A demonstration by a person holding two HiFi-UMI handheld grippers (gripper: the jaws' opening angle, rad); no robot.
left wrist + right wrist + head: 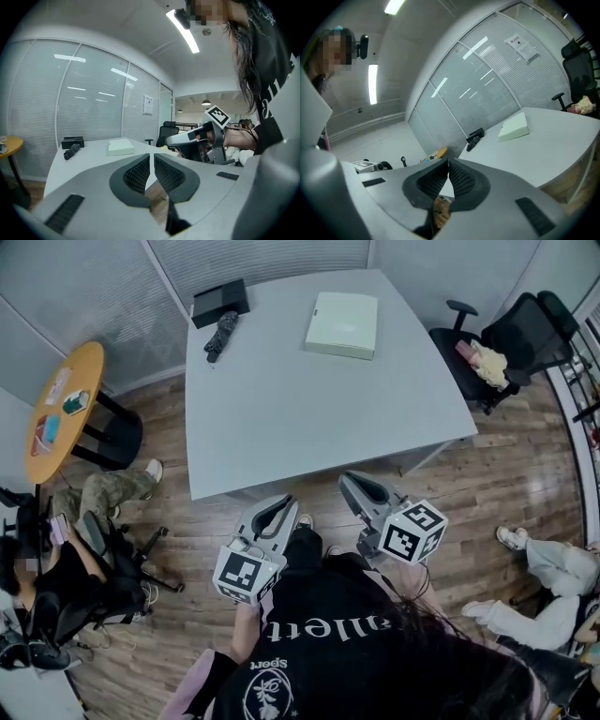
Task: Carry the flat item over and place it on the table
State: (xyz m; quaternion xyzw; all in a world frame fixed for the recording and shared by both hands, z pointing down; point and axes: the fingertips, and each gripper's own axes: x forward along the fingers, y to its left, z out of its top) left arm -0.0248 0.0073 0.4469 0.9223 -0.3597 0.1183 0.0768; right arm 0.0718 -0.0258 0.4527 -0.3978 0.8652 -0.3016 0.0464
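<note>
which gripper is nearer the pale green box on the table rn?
Right. The right gripper hangs just short of the table, roughly in line with the pale green box; the left gripper is beside it, further left.

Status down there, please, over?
Left gripper and right gripper shut, empty, short of the grey table. Flat pale green box lies on its far side. Black box and dark bundle at far corner, apart from it.

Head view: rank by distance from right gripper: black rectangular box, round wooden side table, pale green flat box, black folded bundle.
1. Green box, far right of tabletop.
2. Black bundle, far left.
3. Black box, far-left corner.
4. Side table, left of the desk.
</note>
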